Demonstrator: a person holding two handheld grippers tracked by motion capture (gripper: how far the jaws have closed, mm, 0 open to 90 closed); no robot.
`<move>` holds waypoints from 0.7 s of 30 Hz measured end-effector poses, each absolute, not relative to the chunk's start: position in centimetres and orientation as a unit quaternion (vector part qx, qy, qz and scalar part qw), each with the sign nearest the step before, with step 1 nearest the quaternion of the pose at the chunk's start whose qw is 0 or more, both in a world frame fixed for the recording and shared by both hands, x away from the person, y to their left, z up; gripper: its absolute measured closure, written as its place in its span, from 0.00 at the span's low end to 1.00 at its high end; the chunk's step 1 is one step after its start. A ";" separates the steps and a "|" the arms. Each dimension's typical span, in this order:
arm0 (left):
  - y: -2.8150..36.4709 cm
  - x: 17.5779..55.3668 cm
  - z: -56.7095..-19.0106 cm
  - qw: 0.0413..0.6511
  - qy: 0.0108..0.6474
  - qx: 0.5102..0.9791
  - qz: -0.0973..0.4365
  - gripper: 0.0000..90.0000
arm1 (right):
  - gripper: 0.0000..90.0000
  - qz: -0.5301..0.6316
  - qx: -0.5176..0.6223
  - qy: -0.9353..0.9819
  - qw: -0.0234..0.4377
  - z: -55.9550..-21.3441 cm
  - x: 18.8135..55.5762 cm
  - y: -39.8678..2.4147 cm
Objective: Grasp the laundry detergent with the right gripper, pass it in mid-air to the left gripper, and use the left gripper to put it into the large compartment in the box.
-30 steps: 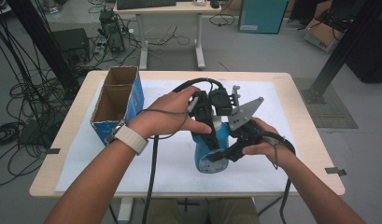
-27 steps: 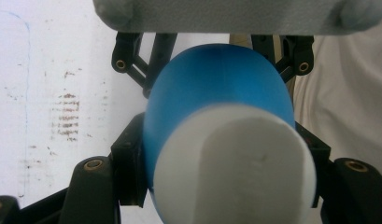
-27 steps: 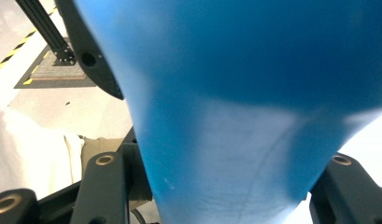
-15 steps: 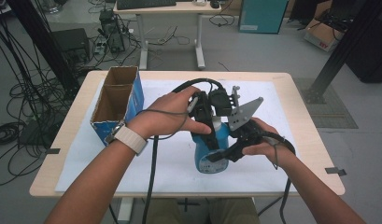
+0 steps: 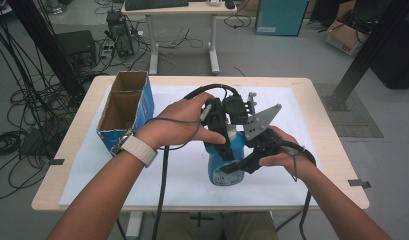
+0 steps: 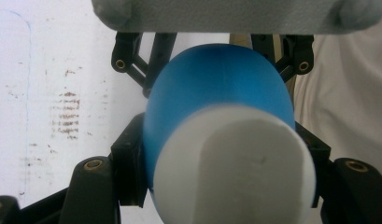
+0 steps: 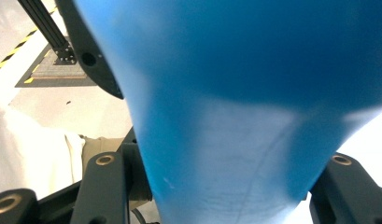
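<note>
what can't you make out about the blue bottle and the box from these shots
- Bottle label: high view, too small to read, partly behind the right hand-held gripper.
- Bottle cap: high view, hidden by the left hand and left hand-held gripper; blurred in the left gripper view.
- Box contents: high view, its walls hide the bottom.
- Bottle base: right gripper view, cut off by the edges, blurred.
</note>
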State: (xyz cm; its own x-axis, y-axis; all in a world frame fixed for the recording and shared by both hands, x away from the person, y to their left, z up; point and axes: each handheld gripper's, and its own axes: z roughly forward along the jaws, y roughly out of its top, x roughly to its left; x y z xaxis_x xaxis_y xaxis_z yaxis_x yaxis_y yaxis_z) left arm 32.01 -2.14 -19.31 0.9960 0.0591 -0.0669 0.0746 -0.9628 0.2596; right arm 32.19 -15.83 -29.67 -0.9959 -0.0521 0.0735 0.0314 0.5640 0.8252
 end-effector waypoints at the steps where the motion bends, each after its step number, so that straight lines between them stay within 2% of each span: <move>1: -2.1 32.0 -19.3 0.131 0.032 0.990 -0.031 0.42 | 0.48 -0.467 0.006 -0.883 0.045 -29.7 32.2 -15.8; 21: -2.2 32.0 -19.3 0.131 0.036 0.990 -0.031 0.42 | 0.48 -0.467 0.006 -0.883 0.044 -29.7 32.2 -15.9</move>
